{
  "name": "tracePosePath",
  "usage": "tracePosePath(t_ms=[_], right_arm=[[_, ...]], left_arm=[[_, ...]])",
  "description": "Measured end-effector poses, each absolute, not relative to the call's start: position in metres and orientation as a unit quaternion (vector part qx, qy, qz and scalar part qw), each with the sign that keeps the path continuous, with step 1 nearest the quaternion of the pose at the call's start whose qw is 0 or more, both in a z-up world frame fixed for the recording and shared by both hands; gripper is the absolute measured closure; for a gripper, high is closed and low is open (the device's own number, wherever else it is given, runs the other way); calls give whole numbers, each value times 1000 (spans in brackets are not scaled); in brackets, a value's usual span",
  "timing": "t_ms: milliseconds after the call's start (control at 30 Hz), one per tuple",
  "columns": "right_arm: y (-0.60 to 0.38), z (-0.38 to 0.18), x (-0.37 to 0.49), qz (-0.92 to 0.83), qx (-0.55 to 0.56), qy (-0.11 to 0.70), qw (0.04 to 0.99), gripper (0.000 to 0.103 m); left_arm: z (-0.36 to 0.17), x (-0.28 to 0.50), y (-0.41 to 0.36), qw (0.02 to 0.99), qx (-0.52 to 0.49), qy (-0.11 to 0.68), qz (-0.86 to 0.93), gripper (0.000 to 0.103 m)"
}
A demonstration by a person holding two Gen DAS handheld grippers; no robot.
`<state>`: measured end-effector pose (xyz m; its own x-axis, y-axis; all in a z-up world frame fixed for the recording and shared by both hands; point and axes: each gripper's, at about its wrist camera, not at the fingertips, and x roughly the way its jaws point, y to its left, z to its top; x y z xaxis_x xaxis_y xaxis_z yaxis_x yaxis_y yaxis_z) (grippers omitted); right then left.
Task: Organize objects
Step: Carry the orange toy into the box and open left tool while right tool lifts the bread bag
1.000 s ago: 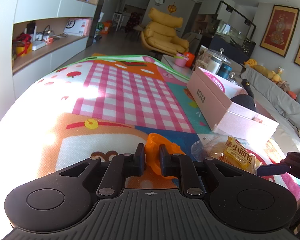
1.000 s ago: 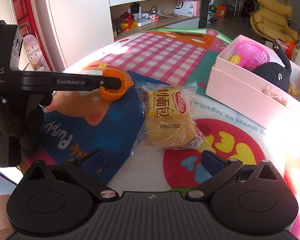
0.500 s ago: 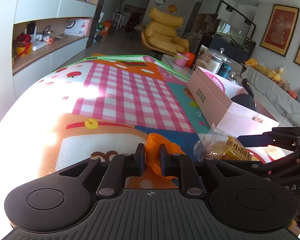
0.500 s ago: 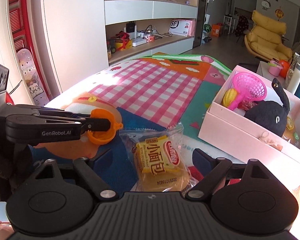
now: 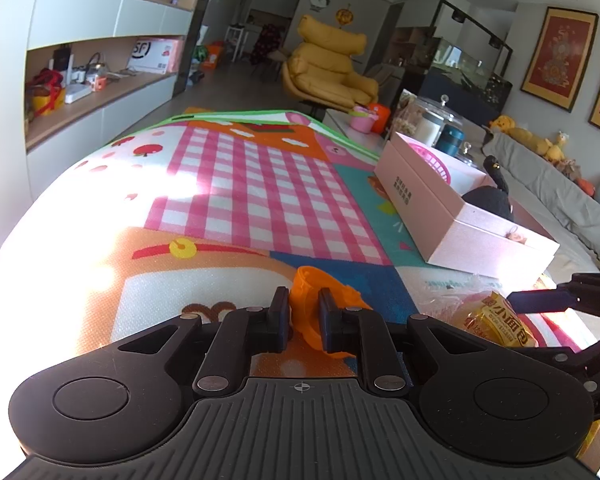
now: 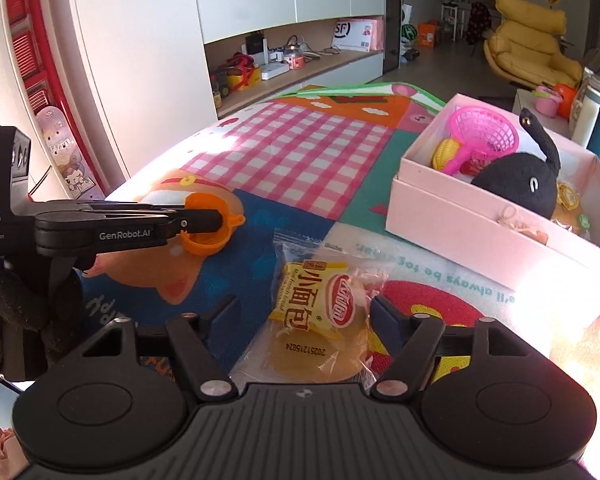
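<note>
**Both grippers loaded, pink box not yet reached**

The left gripper is clamped narrow on the wall of a small orange cup, one finger inside the rim and one outside. That hold on the wall suits a light, hollow thing with no handle. The cup sits low over the play mat; whether it touches the mat cannot be told.

The right gripper holds a bagged bread roll between its fingers, at middling width, after closing in from wide. The right pad presses the wrapper; the left pad's contact is hidden behind the bag, so the grip is judged held but soft. The half-open width fits a squashy packet that should not be crushed.

The pink box stands on the mat, beyond and to the right of both items, well apart from the cup. Toys already lie in it, so it is judged the collecting place.

Only the right wrist view shows the box's contents: a pink net, a yellow toy, a black plush. It also shows the left gripper from the side. The left wrist view alone shows the cup wall squeezed between the pads.
</note>
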<state>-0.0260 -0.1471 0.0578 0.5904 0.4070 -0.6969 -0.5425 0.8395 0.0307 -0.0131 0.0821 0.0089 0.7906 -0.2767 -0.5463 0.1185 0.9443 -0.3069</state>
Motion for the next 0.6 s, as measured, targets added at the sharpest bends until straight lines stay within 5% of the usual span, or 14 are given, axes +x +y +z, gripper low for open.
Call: tracePosePath(t_ms=[200,300,600], right_arm=[[-140,47,-4,229,-89,377,893,20],[-142,44,-7,230,-86,389,888,38],[-193,83,-48,226,-70,338,911,42]], left_arm=[[9,-13,81,938,-126,307,-100,85],[11,-17,75,940,-116,308,-87,86],[30,-26,55,934,-109,326,-98,90]])
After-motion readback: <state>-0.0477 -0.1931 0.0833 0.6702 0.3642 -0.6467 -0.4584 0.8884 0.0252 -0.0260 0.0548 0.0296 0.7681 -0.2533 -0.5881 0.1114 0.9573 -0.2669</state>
